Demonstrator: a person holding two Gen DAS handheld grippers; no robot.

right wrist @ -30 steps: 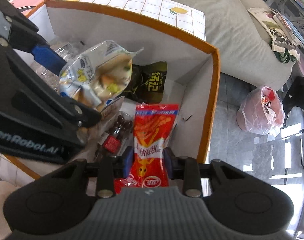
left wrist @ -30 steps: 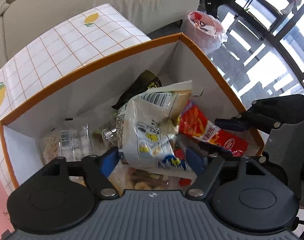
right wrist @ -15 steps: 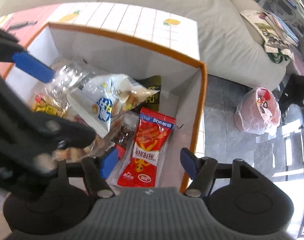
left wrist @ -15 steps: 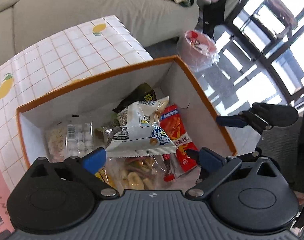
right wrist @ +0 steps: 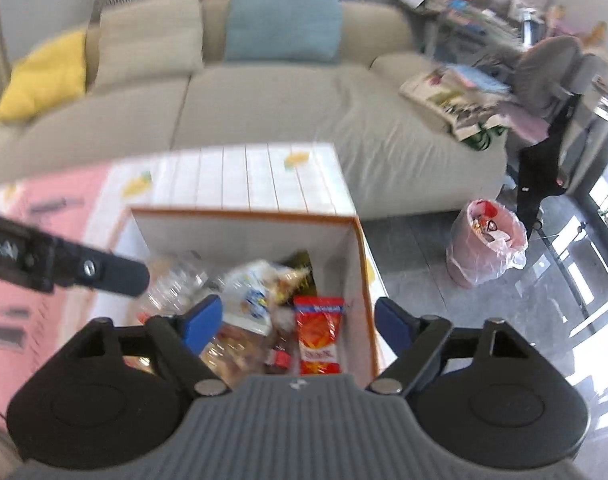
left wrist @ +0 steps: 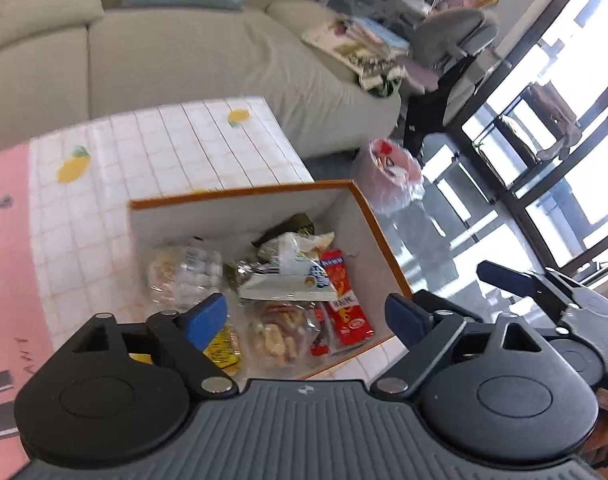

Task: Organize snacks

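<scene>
Snacks fill an orange-rimmed white box that stands on the tiled counter, at its right edge; the left gripper hangs above the near side of the box with its blue-tipped fingers spread wide and nothing between them; the right gripper is likewise spread and empty over the same box; inside, a red snack packet lies along the right wall, a white bag with blue print rests partly over its far end, a clear bag of pale round pieces sits on the left, a yellow packet lies at the near left and a dark packet leans at the far wall; right of the counter a pink-lined bin stands on the floor; a beige sofa with a blue cushion runs behind; the right-wrist view is blurred.
</scene>
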